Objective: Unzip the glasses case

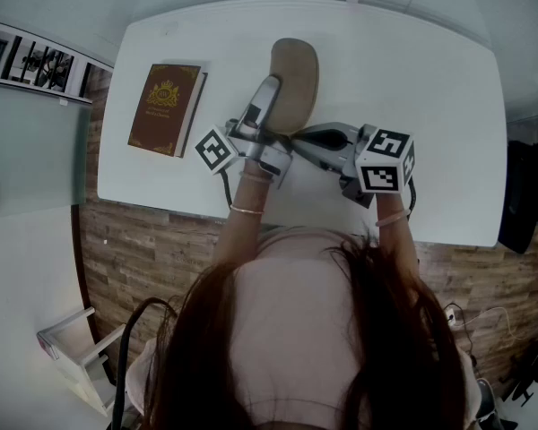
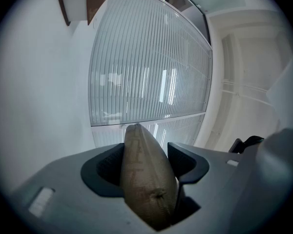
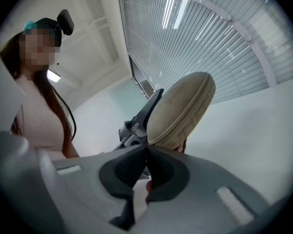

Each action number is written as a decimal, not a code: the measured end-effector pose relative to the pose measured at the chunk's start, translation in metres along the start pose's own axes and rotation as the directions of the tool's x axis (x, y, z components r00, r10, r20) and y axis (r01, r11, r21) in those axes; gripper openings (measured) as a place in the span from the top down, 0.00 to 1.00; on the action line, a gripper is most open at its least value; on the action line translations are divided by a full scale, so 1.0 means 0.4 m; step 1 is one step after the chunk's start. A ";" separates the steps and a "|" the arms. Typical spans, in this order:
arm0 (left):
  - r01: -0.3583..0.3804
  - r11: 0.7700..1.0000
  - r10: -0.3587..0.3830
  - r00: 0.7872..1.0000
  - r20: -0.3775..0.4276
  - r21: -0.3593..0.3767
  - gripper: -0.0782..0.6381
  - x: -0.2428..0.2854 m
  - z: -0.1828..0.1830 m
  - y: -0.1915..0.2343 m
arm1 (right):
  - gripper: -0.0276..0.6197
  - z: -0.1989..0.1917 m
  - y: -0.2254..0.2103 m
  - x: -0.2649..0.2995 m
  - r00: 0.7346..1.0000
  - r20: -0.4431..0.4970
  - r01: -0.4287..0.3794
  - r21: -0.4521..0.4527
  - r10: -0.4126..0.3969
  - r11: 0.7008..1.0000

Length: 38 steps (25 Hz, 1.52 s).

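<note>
1. Hair and a pale top fill the bottom of the head view, nearest us. Beyond them both tools meet over the white worktop. A brown book lies well apart at upper left.
2. Our left tool grasps the glasses case edge-on, pads pressed on its two broad faces. The case appears lifted clear of the worktop.
3. In the head view the case's long axis follows the left tool's jaws from frame centre toward the top, its far end pointing away from us.
4. Our right tool is clenched tight and comes in from the right, tips at the case's near end. A reddish bit between its jaws may be the zip pull; it is too small to be sure.
5. The zip seam runs along that axis, so we judge the right tool must travel toward the far end.
</note>
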<state>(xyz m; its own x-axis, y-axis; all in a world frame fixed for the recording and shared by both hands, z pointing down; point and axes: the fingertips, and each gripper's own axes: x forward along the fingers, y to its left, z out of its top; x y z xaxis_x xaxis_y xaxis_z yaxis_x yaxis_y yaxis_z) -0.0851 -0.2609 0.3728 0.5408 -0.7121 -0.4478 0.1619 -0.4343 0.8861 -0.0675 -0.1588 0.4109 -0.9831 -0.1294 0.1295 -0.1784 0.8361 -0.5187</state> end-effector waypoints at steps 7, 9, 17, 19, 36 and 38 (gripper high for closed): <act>0.002 1.000 -0.002 1.000 0.001 0.017 0.49 0.006 -0.005 -0.008 | 0.95 0.002 0.000 -0.002 1.000 -0.003 0.006 -0.005 -0.006 1.000; -0.003 1.000 0.003 1.000 0.006 0.028 0.49 0.008 -0.005 -0.007 | 0.95 0.003 0.000 -0.003 1.000 -0.004 0.011 -0.005 -0.011 1.000; -0.024 0.997 0.023 1.000 0.020 0.073 0.49 0.012 -0.012 0.000 | 0.95 -0.001 -0.012 -0.011 0.999 0.016 0.049 0.004 -0.049 0.999; -0.034 0.995 0.032 0.999 0.018 0.099 0.49 0.012 -0.011 0.000 | 0.95 0.002 -0.016 -0.012 0.998 0.025 0.059 0.015 -0.060 0.998; -0.088 0.924 0.102 0.995 -0.017 0.371 0.49 0.009 0.013 -0.043 | 0.90 0.017 -0.033 -0.036 0.988 0.065 0.143 0.006 -0.143 0.990; -0.097 0.899 0.121 0.992 -0.031 0.427 0.49 0.008 0.007 -0.045 | 0.90 0.017 -0.034 -0.042 0.985 0.073 0.156 0.000 -0.155 0.988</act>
<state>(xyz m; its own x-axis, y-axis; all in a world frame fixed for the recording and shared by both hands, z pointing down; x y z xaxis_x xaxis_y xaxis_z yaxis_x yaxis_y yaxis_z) -0.0886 -0.2570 0.3548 0.5815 -0.7422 -0.3332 -0.2588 -0.5570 0.7892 -0.0489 -0.1718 0.4101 -0.9438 -0.2963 0.1465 -0.3293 0.8059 -0.4921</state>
